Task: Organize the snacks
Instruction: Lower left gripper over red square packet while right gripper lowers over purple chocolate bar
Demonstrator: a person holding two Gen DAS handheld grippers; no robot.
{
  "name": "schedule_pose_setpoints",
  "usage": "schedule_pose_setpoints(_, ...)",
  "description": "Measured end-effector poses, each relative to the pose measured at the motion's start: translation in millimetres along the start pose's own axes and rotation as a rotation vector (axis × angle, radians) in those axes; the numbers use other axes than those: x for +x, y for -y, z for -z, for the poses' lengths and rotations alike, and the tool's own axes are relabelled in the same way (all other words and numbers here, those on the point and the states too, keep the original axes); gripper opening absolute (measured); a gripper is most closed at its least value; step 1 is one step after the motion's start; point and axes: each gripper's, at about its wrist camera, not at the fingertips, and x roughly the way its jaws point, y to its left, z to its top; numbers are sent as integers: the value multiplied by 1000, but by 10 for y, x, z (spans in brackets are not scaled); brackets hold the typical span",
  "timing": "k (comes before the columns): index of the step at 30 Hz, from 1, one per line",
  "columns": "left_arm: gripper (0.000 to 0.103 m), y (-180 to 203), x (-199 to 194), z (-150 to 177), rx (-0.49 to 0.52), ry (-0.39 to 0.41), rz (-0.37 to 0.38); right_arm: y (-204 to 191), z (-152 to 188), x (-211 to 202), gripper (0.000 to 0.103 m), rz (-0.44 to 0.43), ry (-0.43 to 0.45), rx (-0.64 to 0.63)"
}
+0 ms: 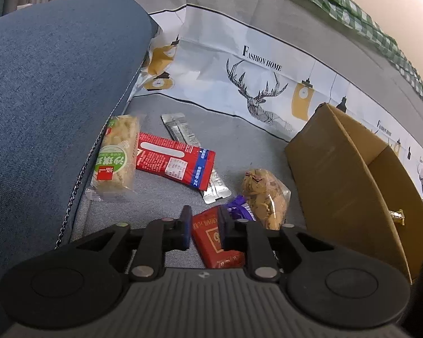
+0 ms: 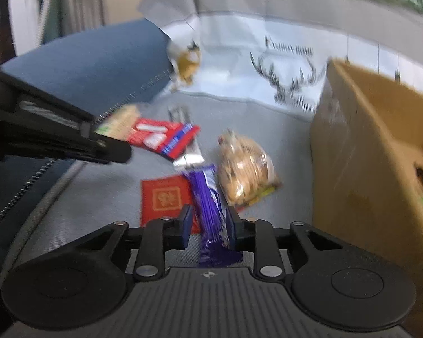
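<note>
Several snacks lie on a grey sofa seat. In the left wrist view my left gripper (image 1: 204, 225) is open, its fingers on either side of a small red packet (image 1: 211, 236). Beyond lie a purple wrapper (image 1: 239, 209), a cookie bag (image 1: 263, 200), a red-blue packet (image 1: 174, 159), a green-labelled cracker pack (image 1: 117, 157) and silver sachets (image 1: 180, 129). In the blurred right wrist view my right gripper (image 2: 208, 222) straddles the purple bar (image 2: 208, 208); whether it grips is unclear. The red packet (image 2: 163, 197) and cookie bag (image 2: 245, 174) lie beside it.
An open cardboard box (image 1: 347, 174) stands at the right, with a gold-wrapped item (image 1: 396, 215) inside; it also shows in the right wrist view (image 2: 361, 146). A blue cushion (image 1: 48, 107) bounds the left. A deer-print cloth (image 1: 253, 84) covers the sofa back. The left gripper's body (image 2: 56, 138) crosses the right wrist view.
</note>
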Motion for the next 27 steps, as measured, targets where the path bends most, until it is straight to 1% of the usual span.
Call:
schedule_pose_setpoints(4, 25, 23, 44, -2, 16, -17, -19, 41, 40, 127, 27, -8, -47, 35)
schedule_pose_setpoints(5, 27, 29, 56, 0, 21, -23, -24, 41, 49, 125, 22, -11, -44, 40)
schedule_pose_setpoints(9, 31, 65, 147, 23, 43, -69, -43, 31, 60, 29, 18, -31, -44, 36)
schedule_pose_setpoints(11, 39, 94, 204, 41, 60, -88, -55, 37, 83, -54, 18, -18, -59, 34)
schedule_pose_setpoints(12, 42, 113, 235, 53, 71, -99, -58, 42, 95, -99, 17, -12, -73, 33)
schedule_pose_setpoints(14, 51, 164, 297, 77, 99, -115, -71, 20, 149, -192, 17, 5, -106, 9)
schedule_pose_setpoints(15, 53, 194, 318, 91, 115, -116, -77, -6, 185, -245, 17, 26, -120, -10)
schedule_pose_setpoints(16, 58, 222, 334, 102, 129, -115, -73, -31, 241, -312, 17, 43, -135, -22)
schedule_pose_setpoints(17, 63, 251, 347, 112, 141, -114, -65, -43, 291, -362, 17, 44, -150, -22)
schedule_pose_setpoints(18, 67, 281, 364, 123, 153, -115, -66, -48, 327, -390, 18, 39, -163, -18)
schedule_pose_setpoints(19, 73, 307, 381, 137, 168, -117, -75, -46, 366, -429, 19, 28, -171, -7)
schedule_pose_setpoints(20, 76, 335, 405, 151, 184, -120, -87, -39, 385, -458, 19, 14, -172, 6)
schedule_pose_setpoints(21, 78, 361, 428, 163, 197, -123, -98, -34, 381, -475, 19, 4, -169, 14)
schedule_pose_setpoints(23, 79, 400, 474, 185, 219, -129, -110, -10, 357, -478, 27, -17, -151, 25)
schedule_pose_setpoints(27, 82, 448, 555, 212, 241, -128, -119, 24, 322, -404, 29, -31, -146, 39)
